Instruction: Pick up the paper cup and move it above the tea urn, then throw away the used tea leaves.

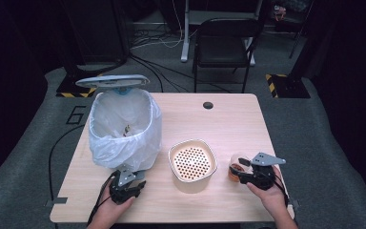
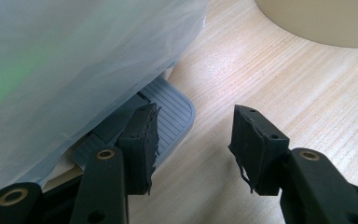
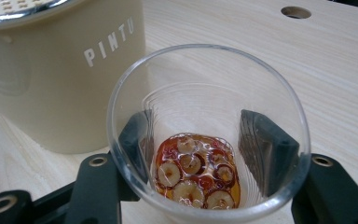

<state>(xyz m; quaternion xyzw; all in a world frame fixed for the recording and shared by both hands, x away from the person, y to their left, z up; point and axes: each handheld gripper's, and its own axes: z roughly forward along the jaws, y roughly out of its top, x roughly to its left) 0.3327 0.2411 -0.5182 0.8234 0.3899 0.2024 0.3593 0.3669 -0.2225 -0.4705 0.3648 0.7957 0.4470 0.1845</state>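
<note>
A clear plastic cup (image 1: 237,166) stands on the wooden table right of a cream canister (image 1: 190,183) with a perforated metal top (image 1: 192,161). Amber liquid and round fruit slices (image 3: 196,172) lie in the cup's (image 3: 205,51) bottom. My right gripper (image 1: 242,171) is shut on the cup; in the right gripper view (image 3: 200,140) both jaws press its lower sides. My left gripper (image 1: 128,180) is open at the foot of a bin (image 1: 124,126) lined with a white bag (image 2: 74,60). In the left gripper view (image 2: 193,144) its left jaw hangs over the bin's grey ribbed pedal (image 2: 175,114).
The bin's lid (image 1: 112,81) stands raised at the back. The canister (image 3: 74,84) reads PINTU and sits close left of the cup. A cable hole (image 1: 208,105) marks the table's far edge, and a black chair (image 1: 224,43) stands beyond it.
</note>
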